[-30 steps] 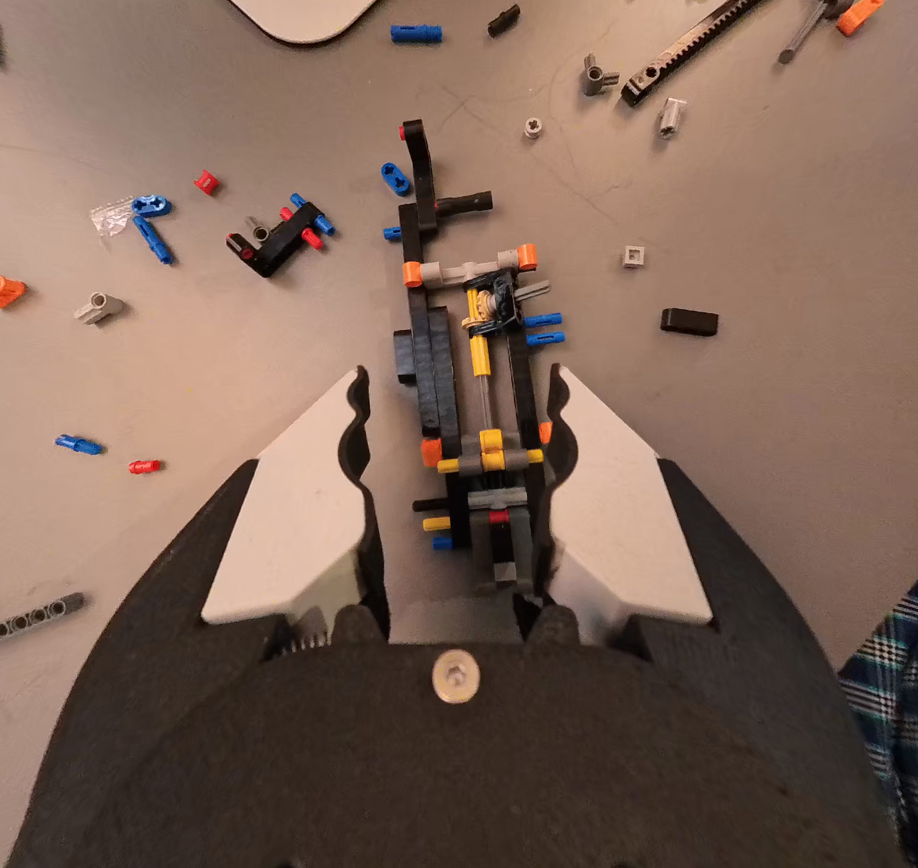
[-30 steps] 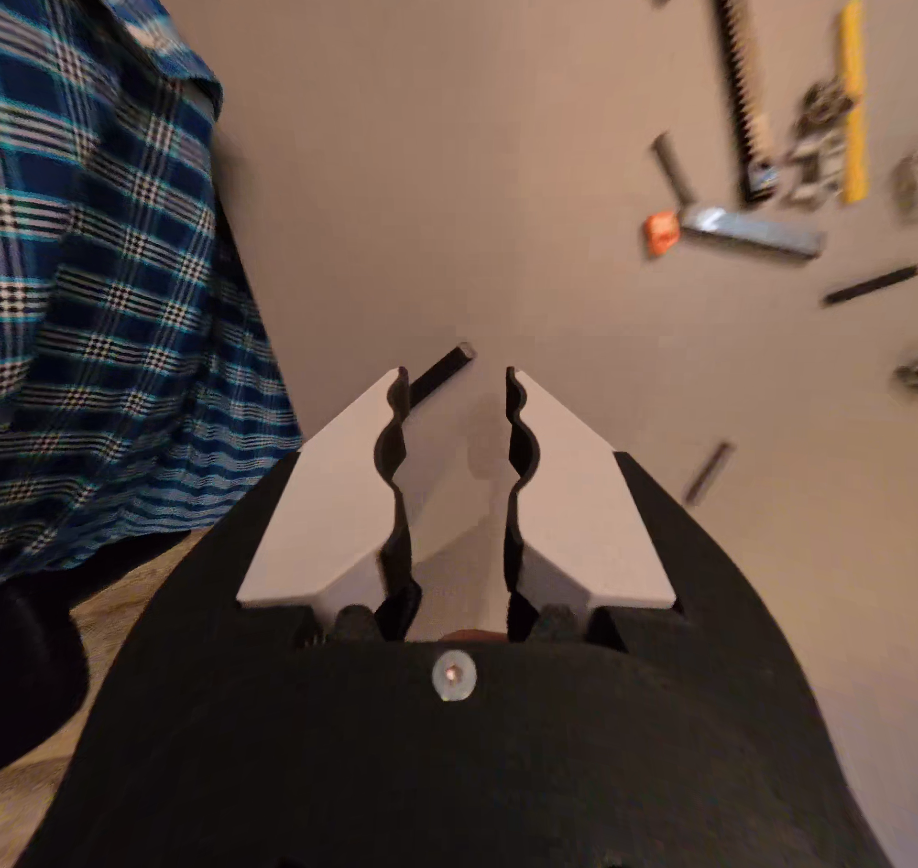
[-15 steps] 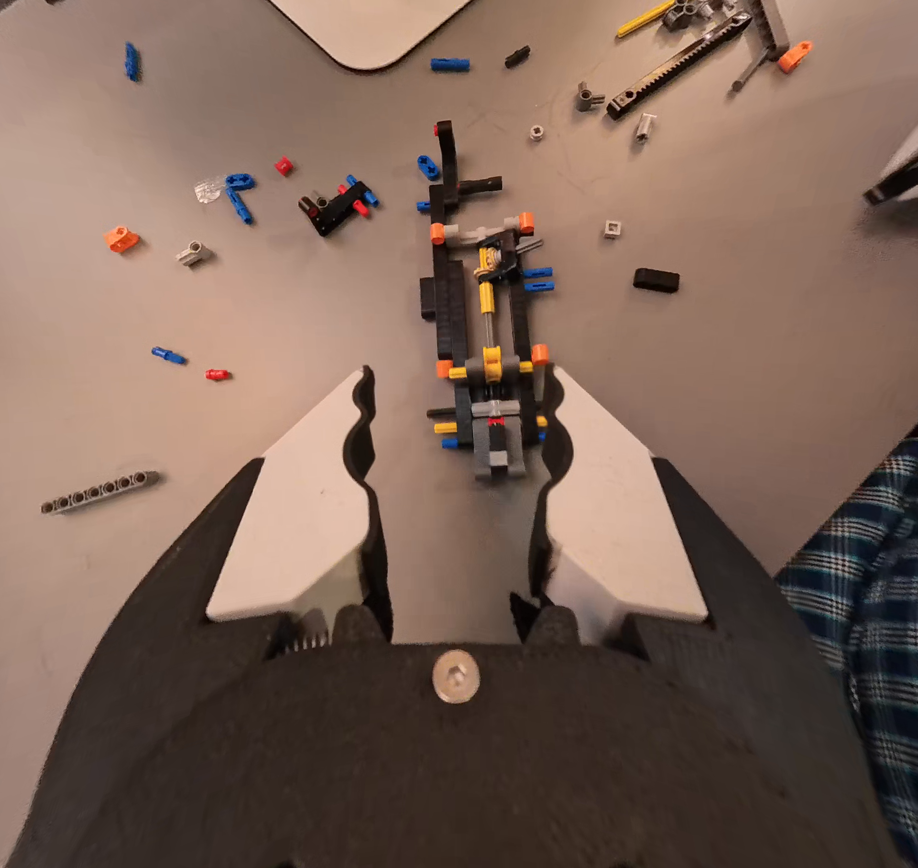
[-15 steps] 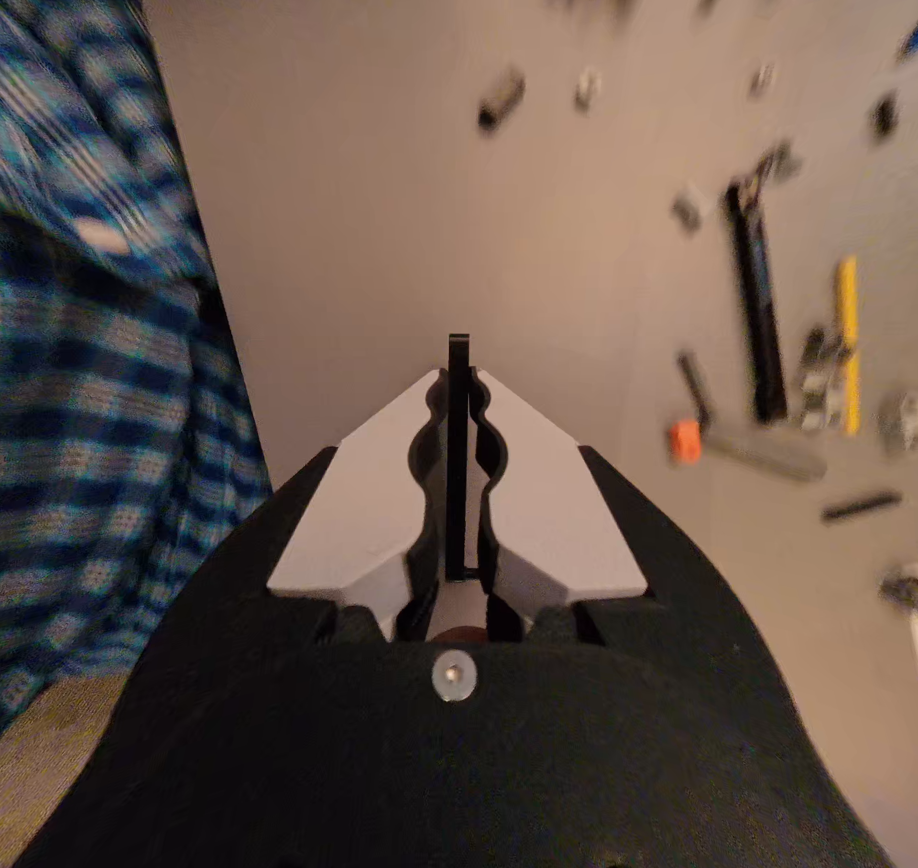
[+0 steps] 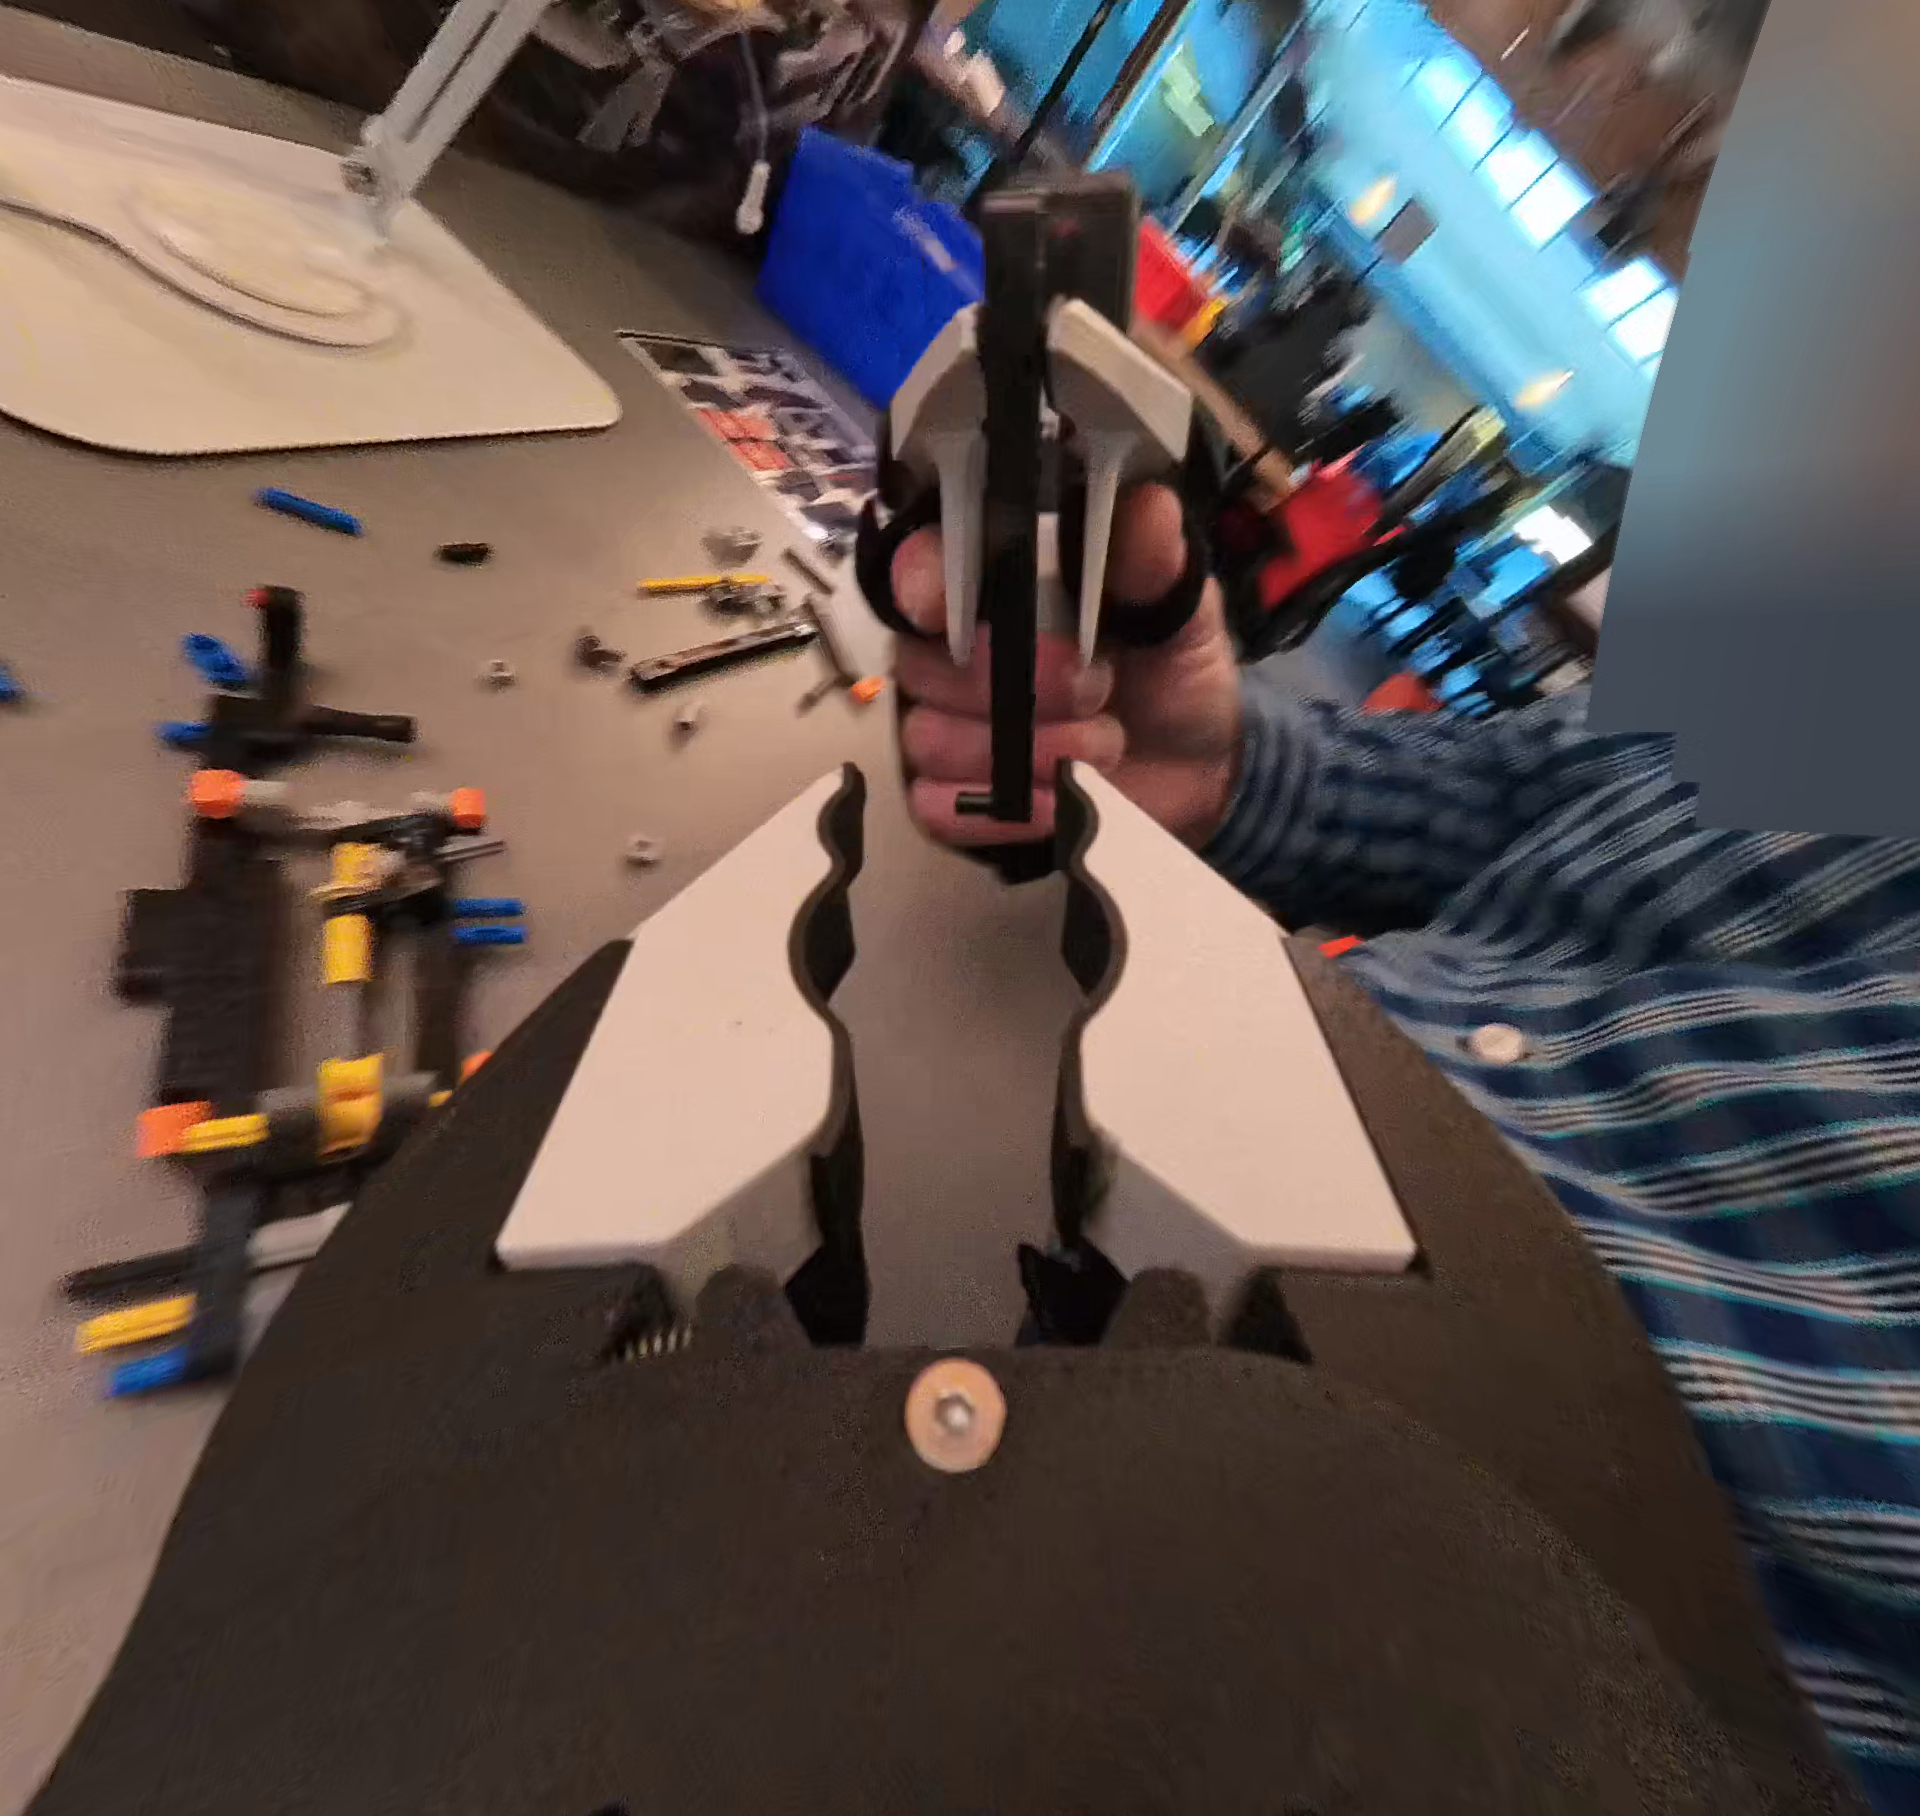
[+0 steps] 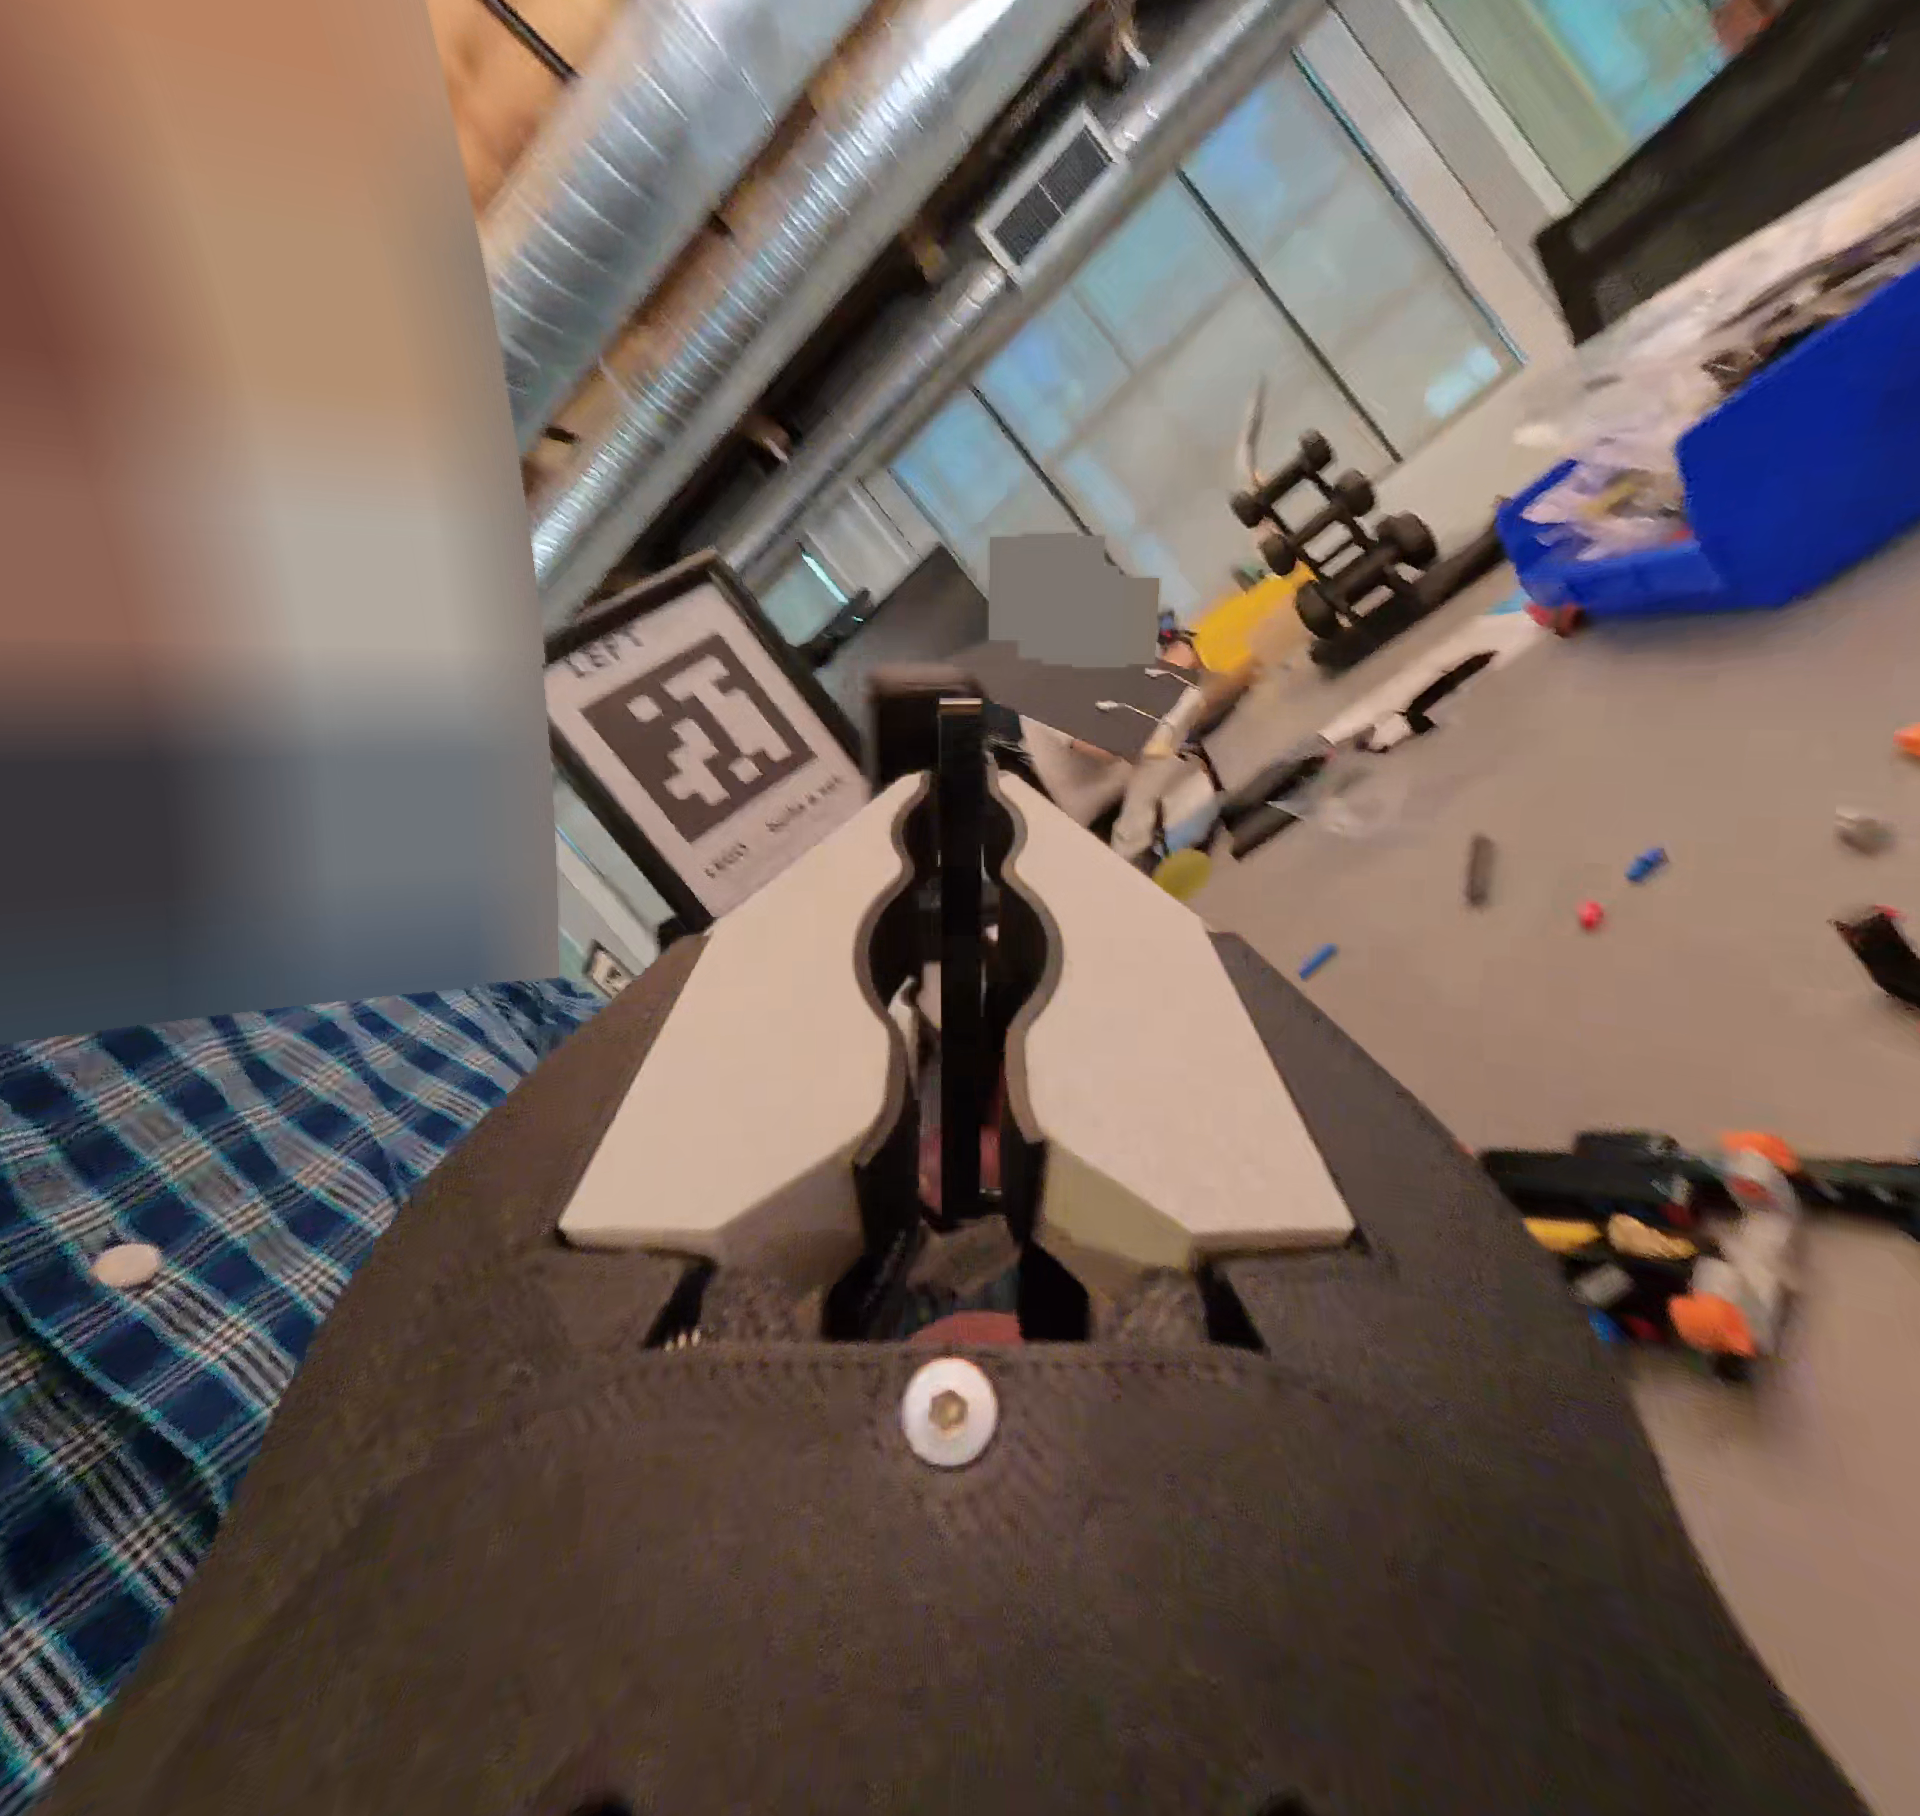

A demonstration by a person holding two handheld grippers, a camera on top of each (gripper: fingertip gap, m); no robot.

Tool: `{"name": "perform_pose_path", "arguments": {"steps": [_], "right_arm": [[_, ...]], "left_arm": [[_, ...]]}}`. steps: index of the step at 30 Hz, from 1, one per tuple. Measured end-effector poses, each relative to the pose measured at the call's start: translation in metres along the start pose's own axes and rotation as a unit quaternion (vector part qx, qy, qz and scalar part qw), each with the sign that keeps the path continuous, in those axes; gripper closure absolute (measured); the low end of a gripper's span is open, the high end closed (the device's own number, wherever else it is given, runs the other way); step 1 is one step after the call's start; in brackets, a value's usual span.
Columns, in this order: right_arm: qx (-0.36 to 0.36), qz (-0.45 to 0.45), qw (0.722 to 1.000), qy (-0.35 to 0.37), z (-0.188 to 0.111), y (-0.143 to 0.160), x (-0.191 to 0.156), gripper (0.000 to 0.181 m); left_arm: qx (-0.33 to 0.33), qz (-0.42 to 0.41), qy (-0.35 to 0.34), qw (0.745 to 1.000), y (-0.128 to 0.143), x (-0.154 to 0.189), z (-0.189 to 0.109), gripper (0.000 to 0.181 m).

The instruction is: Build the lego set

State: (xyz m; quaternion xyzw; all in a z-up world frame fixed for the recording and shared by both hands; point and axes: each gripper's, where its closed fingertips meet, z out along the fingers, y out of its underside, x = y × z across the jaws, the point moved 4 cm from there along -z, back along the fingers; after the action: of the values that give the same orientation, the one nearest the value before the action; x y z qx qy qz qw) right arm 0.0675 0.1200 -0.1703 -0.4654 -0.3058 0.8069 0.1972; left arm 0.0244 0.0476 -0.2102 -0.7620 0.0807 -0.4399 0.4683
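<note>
My right gripper (image 6: 961,790) is shut on a long thin black Lego beam (image 6: 961,935), both pads pressed on it. In the left wrist view the right gripper (image 5: 1023,519) faces me in the air, the black beam (image 5: 1013,706) pointing down. Its lower end reaches between my left gripper's fingertips, close to the right fingertip (image 5: 1081,831). My left gripper (image 5: 961,790) is open, its pads not pressing on anything. The partly built black, yellow and orange Lego model (image 5: 312,935) lies on the grey table at the left; it also shows in the right wrist view (image 6: 1662,1226).
Loose Lego pieces lie scattered on the table, among them a black toothed rack (image 5: 727,649). A white mat (image 5: 260,332), a booklet (image 5: 769,416) and a blue bin (image 5: 862,270) lie farther back. A hand (image 5: 1143,727) and plaid sleeve (image 5: 1558,1039) are at the right. There is about 7 cm between the tips of the two grippers.
My right gripper closed on the black beam lying on the table and lifted it. Both grippers swung up from the table and now face each other. My left jaws narrowed.
</note>
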Motion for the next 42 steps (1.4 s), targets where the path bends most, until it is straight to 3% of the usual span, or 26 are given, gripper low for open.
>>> {"name": "perform_pose_path", "arguments": {"steps": [5, 8, 11, 12, 14, 16, 18, 21, 24, 25, 29, 30, 32, 37, 39, 42], "right_arm": [[0.010, 0.018, 0.997, -0.078, 0.013, 0.004, -0.014, 0.176], [0.007, 0.031, 0.996, -0.086, 0.015, 0.006, -0.012, 0.176], [-0.004, 0.026, 0.998, -0.059, 0.013, 0.007, -0.005, 0.176], [-0.018, 0.013, 0.999, -0.035, 0.011, 0.007, -0.002, 0.168], [-0.066, -0.045, 0.996, 0.032, 0.003, 0.007, 0.005, 0.151], [-0.132, -0.136, 0.976, 0.106, -0.007, 0.004, 0.007, 0.143], [-0.225, -0.276, 0.921, 0.160, -0.016, 0.003, 0.000, 0.147], [-0.360, -0.439, 0.808, 0.160, -0.012, 0.017, -0.020, 0.155], [-0.479, -0.535, 0.680, 0.150, -0.006, 0.046, -0.016, 0.156], [-0.510, -0.545, 0.649, 0.147, -0.007, 0.055, -0.009, 0.156], [-0.567, -0.554, 0.593, 0.138, -0.016, 0.080, 0.016, 0.172], [-0.574, -0.553, 0.589, 0.134, -0.019, 0.082, 0.020, 0.174], [-0.567, -0.543, 0.606, 0.131, -0.021, 0.082, 0.023, 0.175], [-0.538, -0.526, 0.647, 0.121, -0.029, 0.076, 0.026, 0.176], [-0.541, -0.523, 0.646, 0.127, -0.033, 0.073, 0.032, 0.176], [-0.540, -0.511, 0.657, 0.125, -0.038, 0.068, 0.037, 0.176]], "left_arm": [[0.040, -0.071, 0.121, 0.989, -0.001, 0.021, 0.010, 0.157], [0.049, -0.063, 0.133, 0.988, 0.001, 0.024, 0.011, 0.173], [0.028, -0.018, 0.070, 0.997, 0.002, 0.016, 0.008, 0.174], [0.022, -0.004, 0.039, 0.999, 0.002, 0.011, 0.007, 0.174], [-0.027, 0.038, -0.040, 0.998, 0.008, -0.001, 0.003, 0.174], [-0.089, 0.112, -0.124, 0.982, 0.014, -0.013, -0.003, 0.174], [-0.155, 0.196, -0.196, 0.948, 0.019, -0.021, -0.008, 0.174], [-0.238, 0.272, -0.249, 0.899, 0.029, -0.027, -0.008, 0.174], [-0.288, 0.318, -0.264, 0.864, 0.038, -0.027, -0.006, 0.174], [-0.298, 0.328, -0.265, 0.856, 0.041, -0.026, -0.004, 0.174], [-0.310, 0.339, -0.269, 0.846, 0.045, -0.025, -0.001, 0.175], [-0.310, 0.338, -0.270, 0.846, 0.046, -0.025, -0.001, 0.175], [-0.299, 0.342, -0.275, 0.847, 0.044, -0.027, -0.001, 0.174], [-0.239, 0.318, -0.265, 0.878, 0.028, -0.025, -0.009, 0.145], [-0.244, 0.324, -0.266, 0.875, 0.029, -0.031, -0.015, 0.131], [-0.236, 0.305, -0.263, 0.885, 0.028, -0.036, -0.023, 0.125]]}}
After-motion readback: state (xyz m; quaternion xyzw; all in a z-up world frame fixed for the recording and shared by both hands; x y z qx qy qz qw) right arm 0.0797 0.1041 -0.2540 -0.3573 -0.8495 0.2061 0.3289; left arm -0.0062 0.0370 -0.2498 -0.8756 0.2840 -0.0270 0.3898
